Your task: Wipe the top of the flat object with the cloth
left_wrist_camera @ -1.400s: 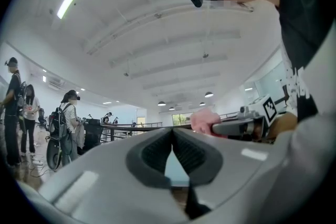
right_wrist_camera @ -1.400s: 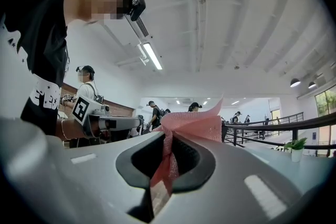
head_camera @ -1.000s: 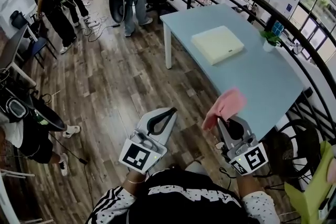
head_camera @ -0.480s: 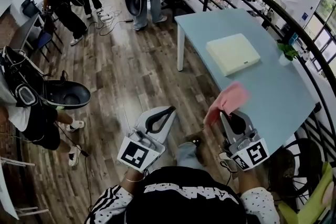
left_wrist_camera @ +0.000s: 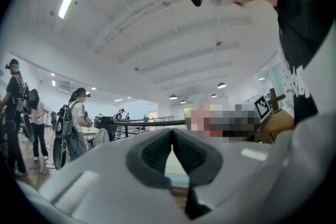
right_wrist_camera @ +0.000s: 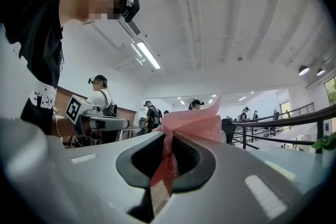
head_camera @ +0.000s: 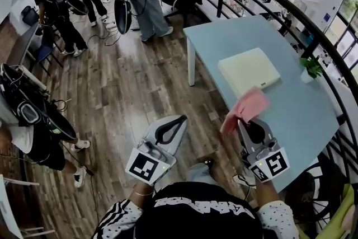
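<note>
Right gripper (head_camera: 249, 125) clamps pink cloth (head_camera: 244, 110) near table (head_camera: 302, 115) edge; left gripper (head_camera: 182, 118) jaws together; flat object (head_camera: 249, 71) beyond

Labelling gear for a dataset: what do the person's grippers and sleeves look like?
The left gripper and right gripper are grey wedge shells with dark jaws, each bearing a black-and-white marker cube. The left sleeve is black with white stripes; the right sleeve white with dark dots.
</note>
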